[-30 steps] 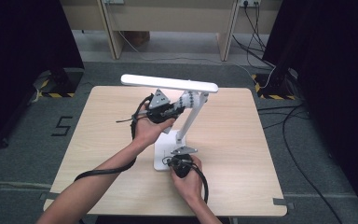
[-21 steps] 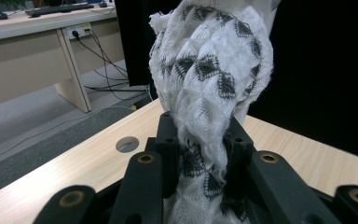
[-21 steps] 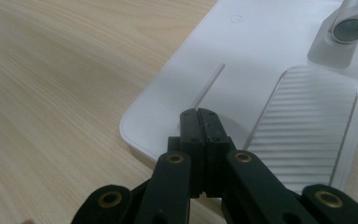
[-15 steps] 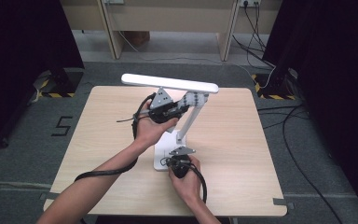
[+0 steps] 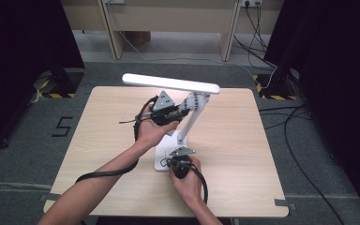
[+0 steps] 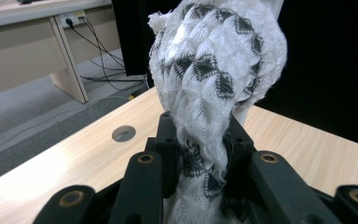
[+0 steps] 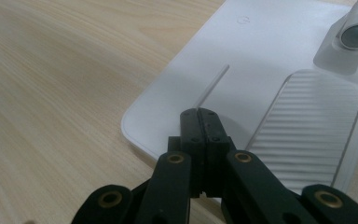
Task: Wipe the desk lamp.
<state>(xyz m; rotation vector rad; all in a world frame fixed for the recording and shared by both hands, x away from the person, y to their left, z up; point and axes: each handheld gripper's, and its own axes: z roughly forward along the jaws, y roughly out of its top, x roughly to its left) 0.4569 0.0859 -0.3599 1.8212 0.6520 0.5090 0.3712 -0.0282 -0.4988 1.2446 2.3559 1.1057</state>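
A white desk lamp (image 5: pixel 187 123) with a flat rectangular base, a slanting arm and a long lit bar head stands near the middle of the light wooden table (image 5: pixel 98 122), and everything else is told from it. A white knitted cloth with black diamond marks (image 5: pixel 191 101) is wrapped around the upper part of the lamp's arm, just under the lit head. The left gripper (image 5: pixel 166 112) comes at that arm from the lamp's left side; in the left gripper view its black jaws stand narrowly apart and clamp a fold of the patterned cloth (image 6: pixel 205 93), which bulges above them in a rounded bundle. The right gripper (image 5: pixel 180 161) sits at the near edge of the lamp's base, on the person's side. In the right gripper view its jaws are pressed together with nothing between them, tips resting on or just above the white base (image 7: pixel 270 51), beside a thin straight groove and next to a ribbed grey oval pad (image 7: pixel 307 130). A small power symbol (image 7: pixel 243 19) is printed on the base beyond the groove; no other writing can be read. A round hole (image 6: pixel 123 133) shows in the tabletop to the left of the lamp.
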